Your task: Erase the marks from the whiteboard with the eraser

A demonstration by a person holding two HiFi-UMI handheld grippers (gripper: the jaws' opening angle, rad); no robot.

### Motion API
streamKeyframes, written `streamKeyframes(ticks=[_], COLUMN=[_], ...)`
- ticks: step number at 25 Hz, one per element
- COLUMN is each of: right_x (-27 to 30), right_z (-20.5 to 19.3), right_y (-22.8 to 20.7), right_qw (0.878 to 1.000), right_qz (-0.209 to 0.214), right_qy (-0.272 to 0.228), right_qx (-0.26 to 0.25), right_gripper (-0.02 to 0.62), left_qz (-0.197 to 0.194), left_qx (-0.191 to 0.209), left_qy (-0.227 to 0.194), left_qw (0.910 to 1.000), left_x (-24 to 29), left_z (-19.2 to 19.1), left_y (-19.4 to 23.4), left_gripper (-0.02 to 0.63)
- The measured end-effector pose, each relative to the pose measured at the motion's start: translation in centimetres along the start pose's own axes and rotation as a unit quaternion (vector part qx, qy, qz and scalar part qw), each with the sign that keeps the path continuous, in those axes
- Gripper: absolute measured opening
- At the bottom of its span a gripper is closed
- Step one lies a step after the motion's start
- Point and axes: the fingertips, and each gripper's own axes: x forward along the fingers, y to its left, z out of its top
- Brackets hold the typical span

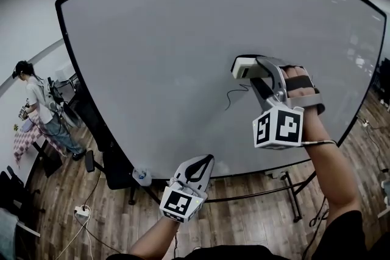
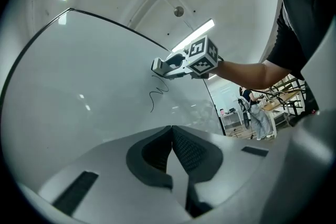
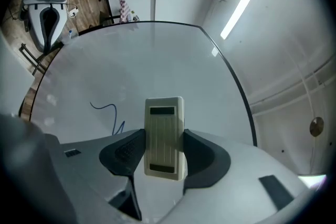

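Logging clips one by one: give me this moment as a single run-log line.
right gripper: shut on eraser, up at whiteboard | left gripper: shut, empty, held low | squiggle mark: not yet erased

Wood plank floor [image 1: 256,216] below left fingers [image 1: 204,164]; power strip [image 1: 82,211] to their left; ceiling strip light [image 3: 239,10] up-right of right fingers [image 3: 126,150].

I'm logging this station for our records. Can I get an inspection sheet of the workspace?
Surface: whiteboard upright on a stand, mostly bare.
Job's things: one thin squiggle mark mid-board; eraser just above it.
Clutter: small pale object at the board's bottom edge, unidentifiable.
Grippers: right gripper shut on the eraser; left gripper shut, empty, held low.
Cables: power strip with leads on the floor.
Surroundings: wooden floor; person far left.
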Motion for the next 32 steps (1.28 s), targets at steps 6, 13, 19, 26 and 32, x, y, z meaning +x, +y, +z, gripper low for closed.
streamKeyframes(ticks=[6,13,19,26,32], right_x=[2.3,2.5,2.6,2.6,2.3], right_z=[0.7,0.6,0.6,0.7,0.5], right_y=[-2.6,-2.5,-1.5,1.4,4.2], right_qw=[0.999,0.997,0.997,0.996,0.993], right_qz=[0.01,0.01,0.004,0.016,0.032], right_qy=[0.022,0.036,0.05,0.058,0.074], right_qx=[-0.043,-0.061,-0.065,-0.073,-0.086], right_gripper=[0.247,0.247,0.245,0.245,0.249], left_qz=[0.005,0.009,0.004,-0.009,-0.005], left_qx=[-0.007,-0.018,-0.024,-0.033,-0.04], left_qy=[-0.001,0.002,0.005,0.01,0.014], left_qw=[1.0,0.9998,0.9997,0.9994,0.9991], left_x=[-0.5,-0.4,0.0,0.6,0.4], left_z=[0.0,-1.0,-1.7,-2.4,-2.9], left_y=[0.5,0.6,0.7,-0.3,-0.2], left_gripper=[0.018,0.018,0.018,0.018,0.018])
